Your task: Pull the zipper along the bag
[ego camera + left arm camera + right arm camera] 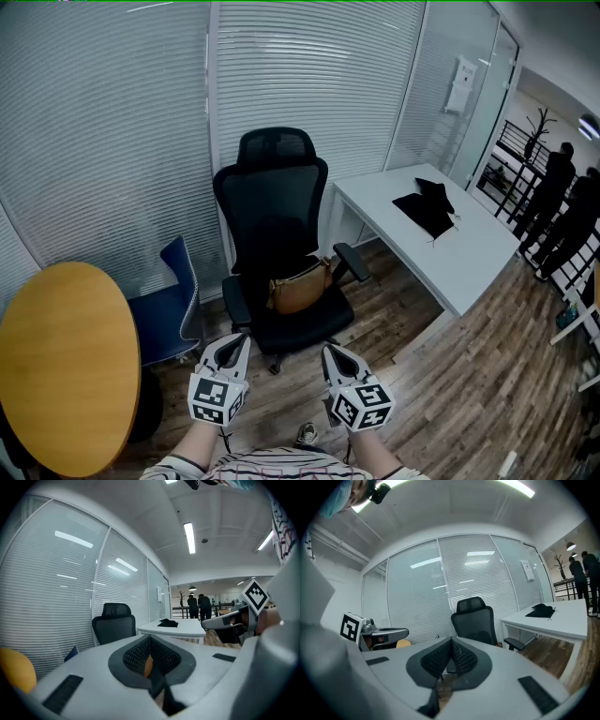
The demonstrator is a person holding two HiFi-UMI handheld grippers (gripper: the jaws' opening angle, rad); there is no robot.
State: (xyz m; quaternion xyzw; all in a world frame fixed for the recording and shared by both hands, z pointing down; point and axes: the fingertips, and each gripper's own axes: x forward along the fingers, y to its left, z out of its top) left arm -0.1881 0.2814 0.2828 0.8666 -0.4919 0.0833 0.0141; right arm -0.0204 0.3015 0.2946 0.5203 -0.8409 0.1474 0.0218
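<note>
A tan leather bag (300, 284) rests on the seat of a black office chair (275, 211), leaning against the backrest; its zipper is too small to make out. A sliver of the bag's orange-tan (147, 665) shows between the left jaws. My left gripper (239, 346) and right gripper (330, 355) are held side by side in front of the chair, well short of the bag, both shut with nothing in them. The left gripper view (150, 639) and right gripper view (451, 641) each show the pads pressed together.
A round wooden table (61, 361) stands at the left, a blue chair (173, 305) beside it. A white desk (441, 239) with a black item (427, 208) on it stands at the right. Two people (562, 202) stand beyond the glass partition. Wood floor lies around the chair.
</note>
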